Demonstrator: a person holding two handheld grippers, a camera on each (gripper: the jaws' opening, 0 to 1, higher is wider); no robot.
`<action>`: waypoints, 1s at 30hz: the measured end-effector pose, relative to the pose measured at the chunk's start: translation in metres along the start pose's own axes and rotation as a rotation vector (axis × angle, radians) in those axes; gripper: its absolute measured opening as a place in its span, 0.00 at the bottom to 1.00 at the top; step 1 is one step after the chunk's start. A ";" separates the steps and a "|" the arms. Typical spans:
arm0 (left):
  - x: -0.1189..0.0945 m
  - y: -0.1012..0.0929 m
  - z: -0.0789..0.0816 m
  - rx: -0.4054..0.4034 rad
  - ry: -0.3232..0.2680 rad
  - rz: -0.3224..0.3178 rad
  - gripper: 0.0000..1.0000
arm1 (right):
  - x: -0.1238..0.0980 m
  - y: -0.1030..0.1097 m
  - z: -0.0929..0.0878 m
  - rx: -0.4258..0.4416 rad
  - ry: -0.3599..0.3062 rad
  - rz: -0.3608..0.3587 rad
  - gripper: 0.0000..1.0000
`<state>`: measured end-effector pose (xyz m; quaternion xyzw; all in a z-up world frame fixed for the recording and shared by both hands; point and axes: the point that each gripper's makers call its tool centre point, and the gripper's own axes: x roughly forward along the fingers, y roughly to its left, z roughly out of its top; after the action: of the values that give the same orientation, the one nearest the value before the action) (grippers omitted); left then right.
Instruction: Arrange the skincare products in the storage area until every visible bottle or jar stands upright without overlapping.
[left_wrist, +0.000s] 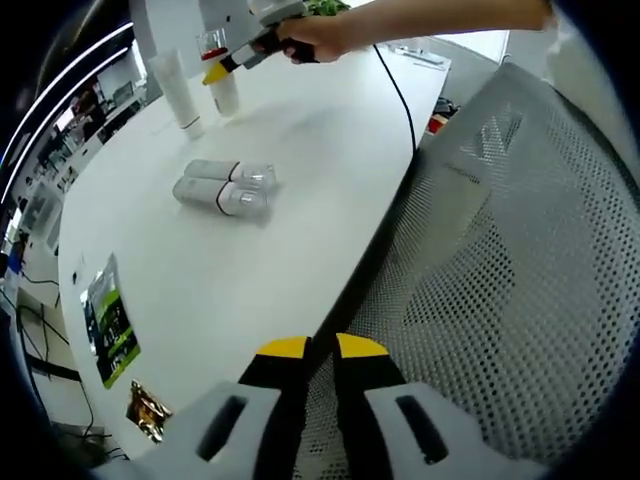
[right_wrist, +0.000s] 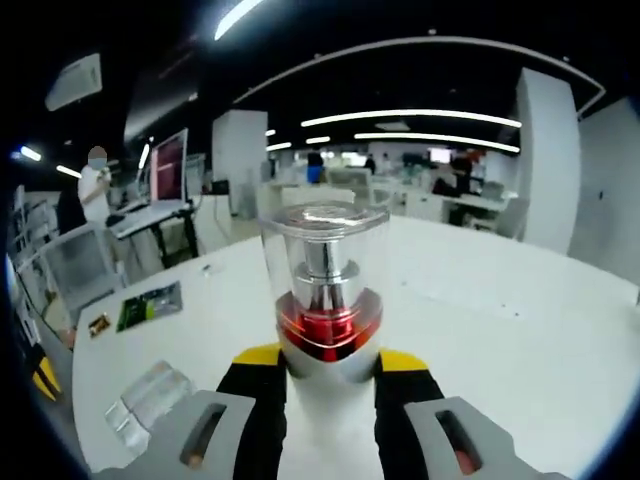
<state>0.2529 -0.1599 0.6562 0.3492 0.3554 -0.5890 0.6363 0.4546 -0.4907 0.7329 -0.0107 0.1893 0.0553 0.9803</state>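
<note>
Two bottles (left_wrist: 222, 187) are lying side by side on the white table (left_wrist: 300, 160). The right gripper (right_wrist: 328, 362) is clamping an upright pump bottle (right_wrist: 325, 290) at the far end, beside a standing tube (left_wrist: 178, 92). The left gripper (left_wrist: 311, 348) is hanging nearly closed, holding nothing, near a mesh chair (left_wrist: 510, 270).

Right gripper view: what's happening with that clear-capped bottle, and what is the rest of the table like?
A person is tidying skincare products on a white table with two handheld grippers. The right gripper is clamped on a bottle with a clear cap and red collar, holding it upright on the table beside a standing white tube. Two more clear-capped bottles lie on their sides, touching, mid-table. The left gripper hangs shut and empty over the table edge by a mesh chair.
</note>
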 end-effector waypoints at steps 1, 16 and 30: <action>0.000 0.000 0.000 0.001 0.001 0.001 0.04 | 0.002 -0.003 0.000 0.002 0.003 -0.003 0.28; 0.001 0.000 -0.004 0.002 0.020 -0.002 0.04 | 0.027 -0.027 -0.005 -0.025 0.025 0.050 0.28; 0.002 0.000 -0.006 -0.008 0.030 -0.007 0.03 | 0.038 -0.026 -0.009 -0.024 -0.003 0.098 0.29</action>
<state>0.2527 -0.1559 0.6516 0.3541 0.3684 -0.5844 0.6304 0.4892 -0.5129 0.7102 -0.0130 0.1877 0.1054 0.9765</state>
